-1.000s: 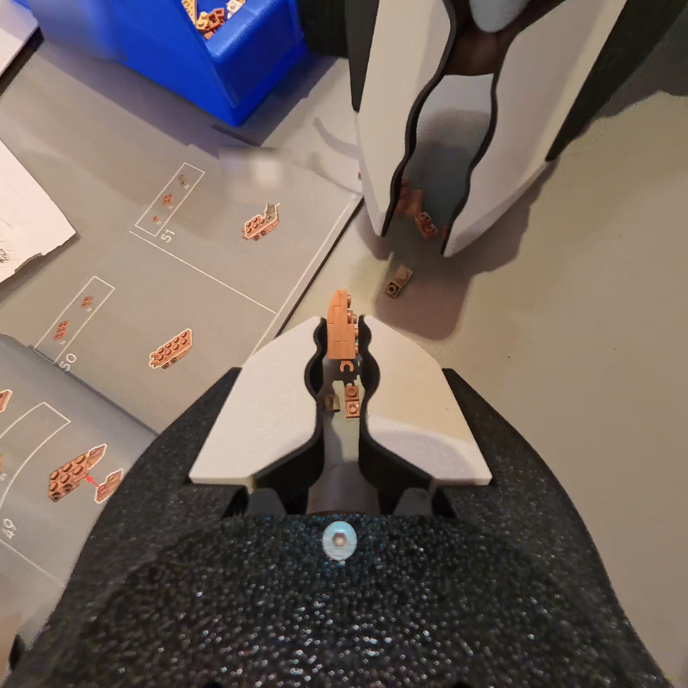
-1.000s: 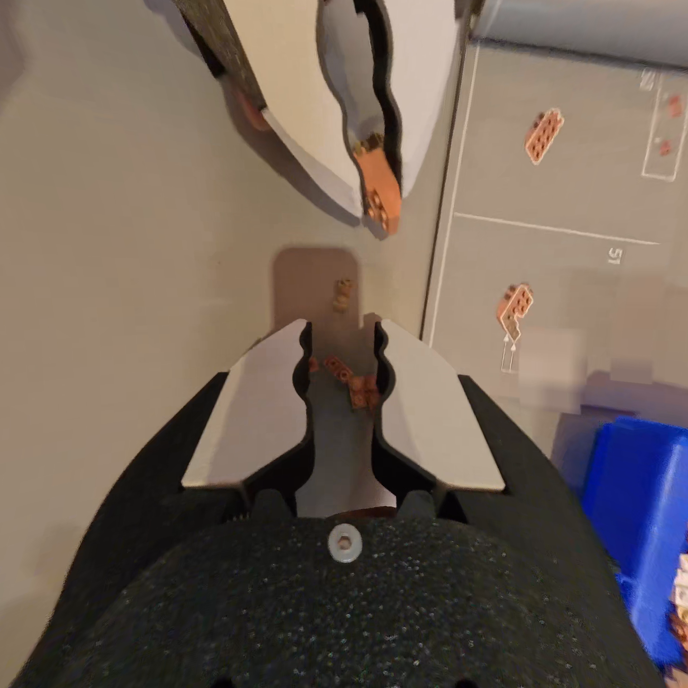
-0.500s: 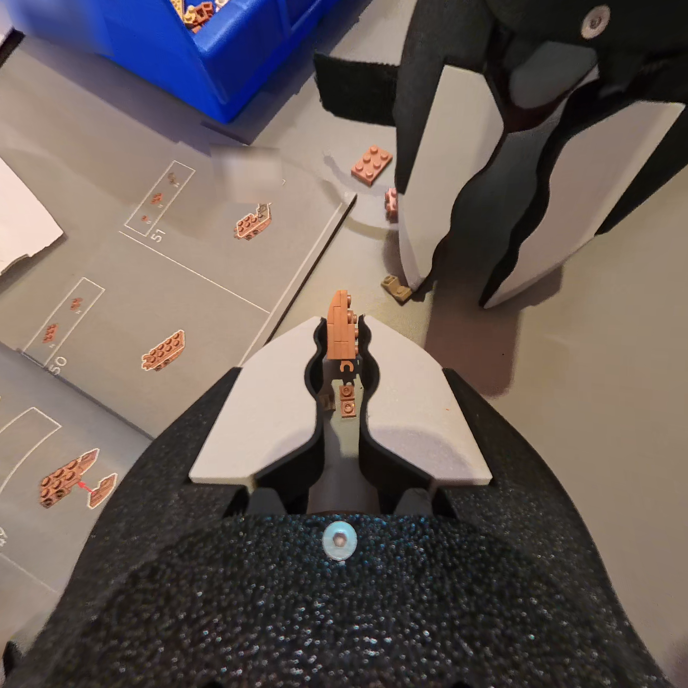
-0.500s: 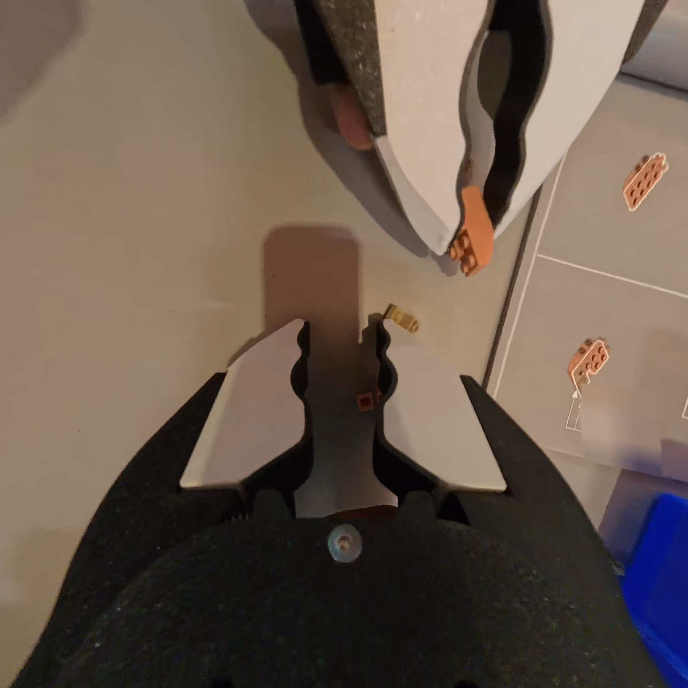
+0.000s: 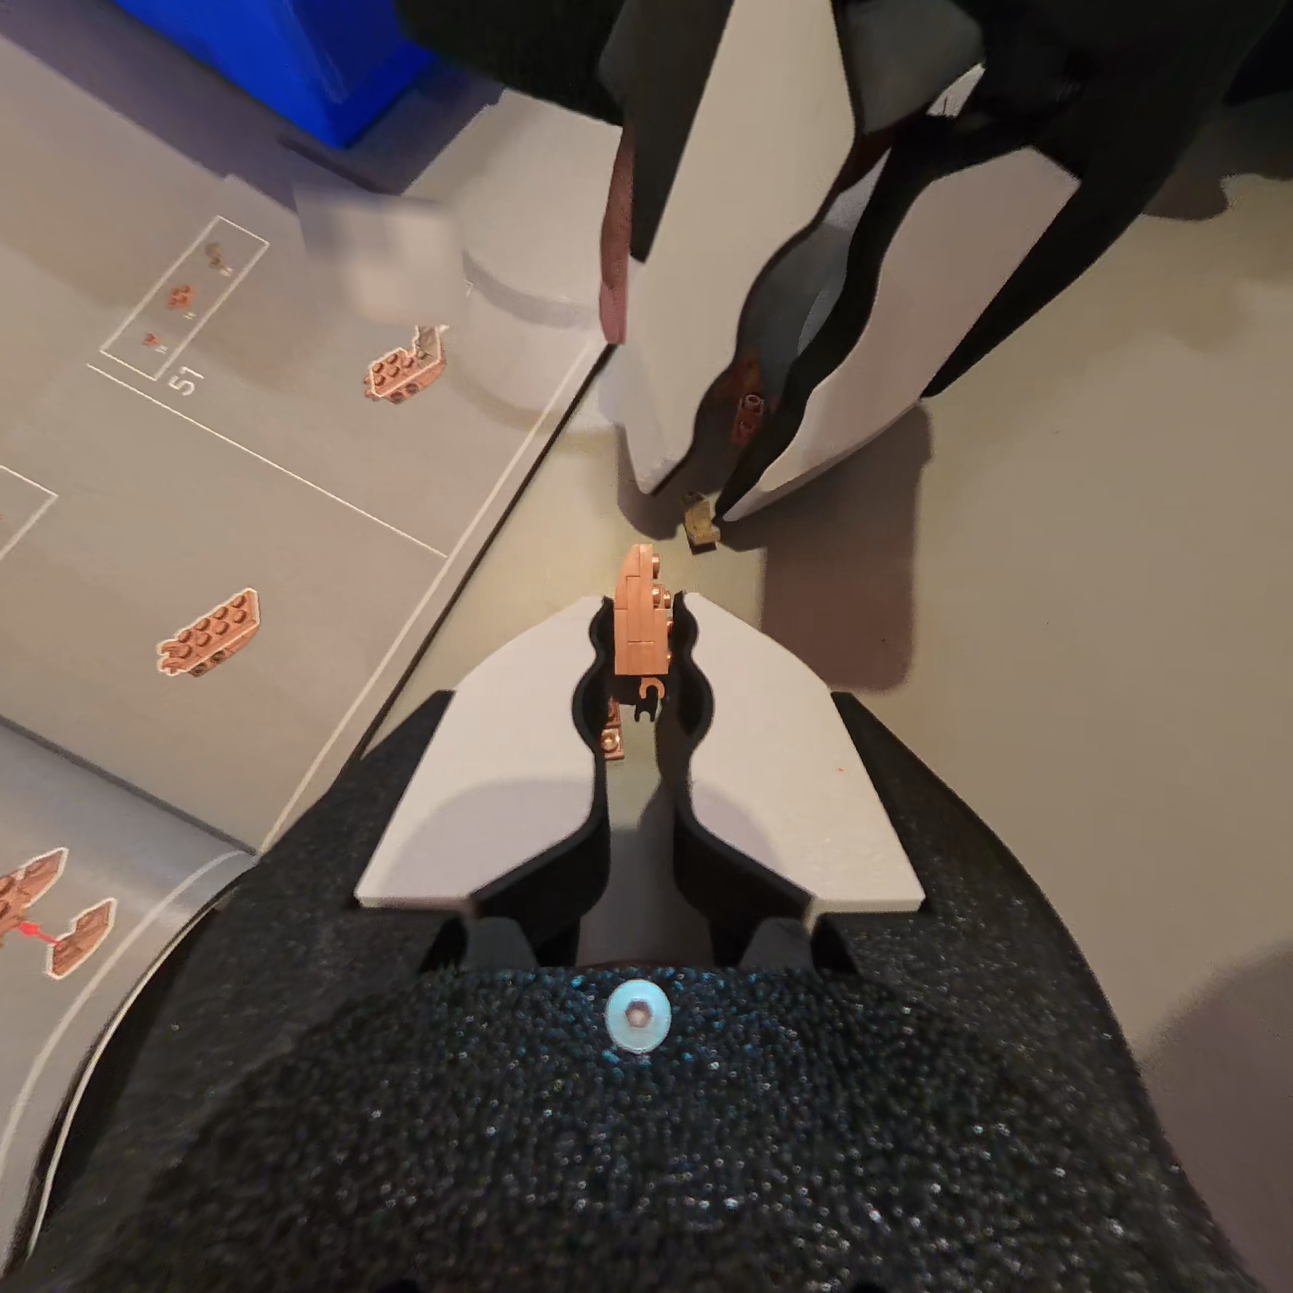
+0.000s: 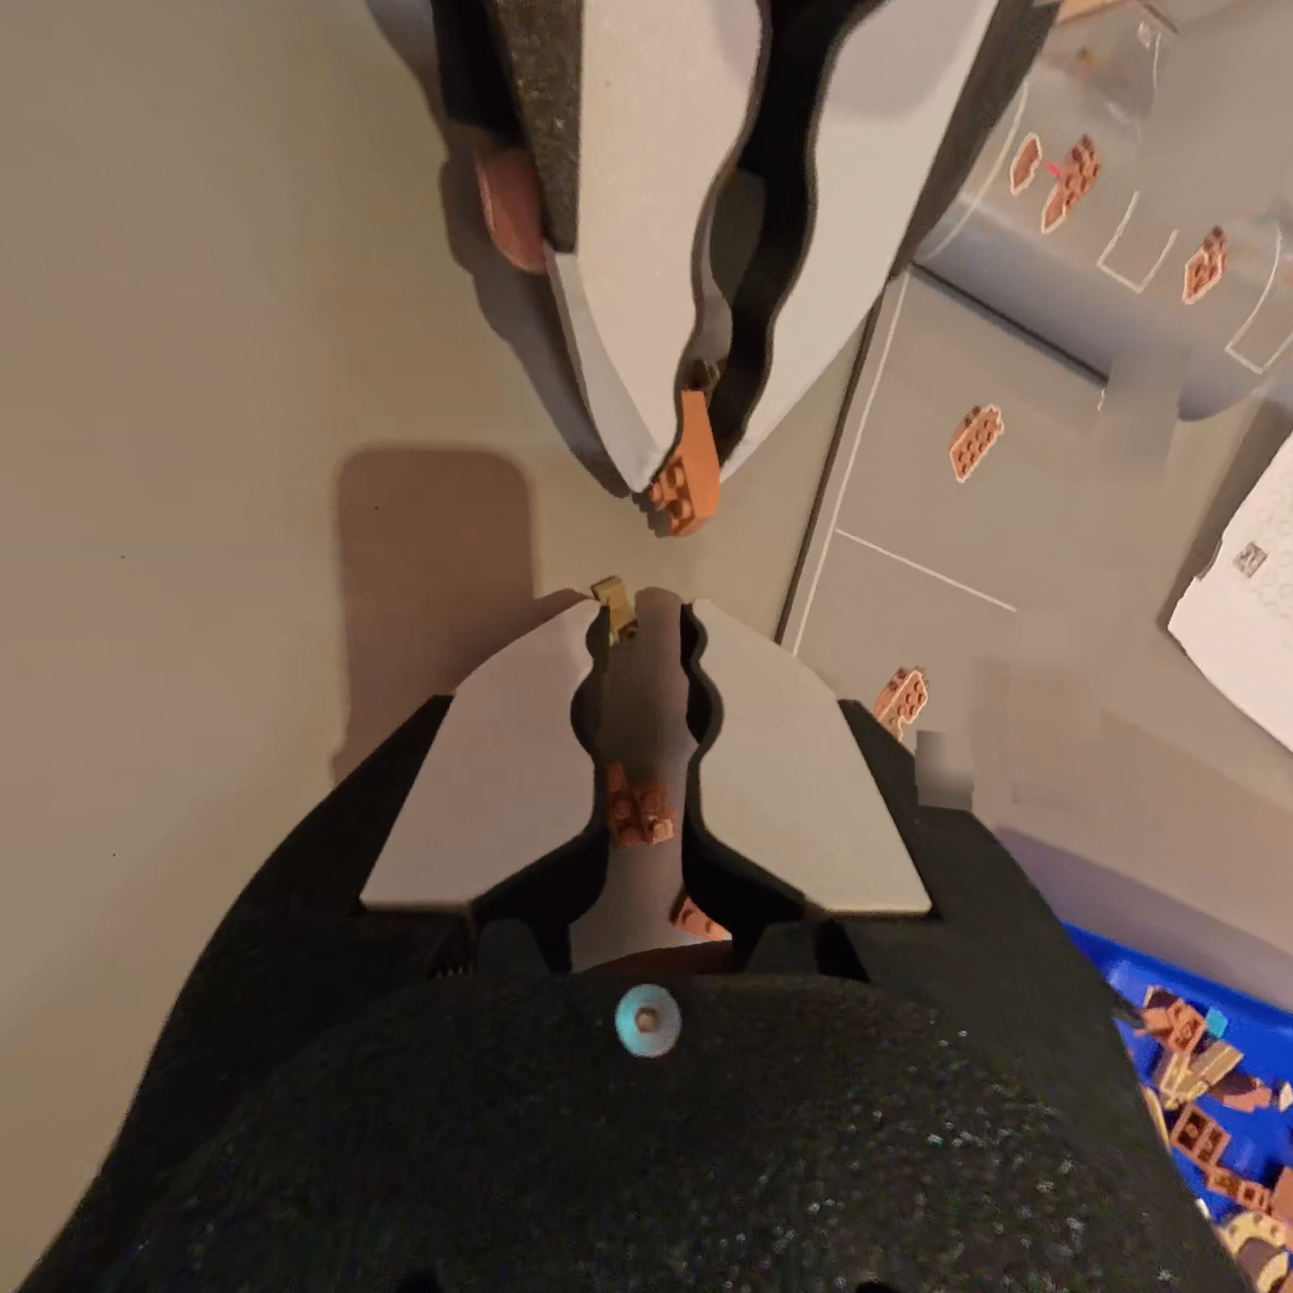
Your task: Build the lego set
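Note:
My left gripper is shut on an orange-brown brick assembly that stands upright between its pads, with a black clip at its rear end. The right wrist view shows the same assembly in the left gripper's tips. My right gripper is open and low over the tan table. A small tan piece lies against its left fingertip, and the right pad stands apart from it. In the left wrist view the tan piece lies on the table by the right gripper's tips.
A grey instruction booklet lies at the left; it also shows in the right wrist view. A blue bin holds several loose pieces. Small brown pieces lie on the table under my right gripper. A white paper lies beyond the booklet. My left and right fingertips are right by each other.
My right gripper has shifted over the table to the tan piece and its jaws have narrowed around it. The left gripper still holds the brick assembly the same way.

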The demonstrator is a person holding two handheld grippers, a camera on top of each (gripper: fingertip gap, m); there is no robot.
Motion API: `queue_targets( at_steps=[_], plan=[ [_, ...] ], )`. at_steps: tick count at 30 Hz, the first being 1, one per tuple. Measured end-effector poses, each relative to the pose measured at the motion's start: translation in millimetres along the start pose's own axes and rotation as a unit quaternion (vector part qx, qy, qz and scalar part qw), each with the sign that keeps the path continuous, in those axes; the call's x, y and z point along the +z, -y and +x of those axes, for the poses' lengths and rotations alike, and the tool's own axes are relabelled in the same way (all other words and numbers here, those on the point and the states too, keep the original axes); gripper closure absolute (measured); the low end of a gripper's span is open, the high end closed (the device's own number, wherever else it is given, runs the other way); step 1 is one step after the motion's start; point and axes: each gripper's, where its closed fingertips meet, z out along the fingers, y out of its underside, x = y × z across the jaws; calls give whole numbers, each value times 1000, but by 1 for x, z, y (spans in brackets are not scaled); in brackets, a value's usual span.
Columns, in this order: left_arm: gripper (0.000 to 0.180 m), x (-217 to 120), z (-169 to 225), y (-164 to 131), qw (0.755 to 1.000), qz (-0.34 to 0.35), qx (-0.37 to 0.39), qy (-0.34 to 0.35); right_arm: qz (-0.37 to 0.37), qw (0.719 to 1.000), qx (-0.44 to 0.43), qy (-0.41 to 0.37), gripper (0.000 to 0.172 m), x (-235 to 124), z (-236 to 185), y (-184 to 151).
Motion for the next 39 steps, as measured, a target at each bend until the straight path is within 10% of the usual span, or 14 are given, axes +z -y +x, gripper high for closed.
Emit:
queue_targets(
  at_steps=[21, 33, 39],
  plan=[
    [166, 4, 2, -3, 1000, -13, 18, 4, -13, 999, 6, 43, 163, 6, -3, -4],
    [165, 6, 3, -6, 999, -28, 29, 13, -53, 965, -98, -238, 163, -11, 15, 4],
    [166, 7, 3, -7, 999, -33, 35, 17, -82, 962, -105, -239, 149, -10, -10, -2]
  ],
)
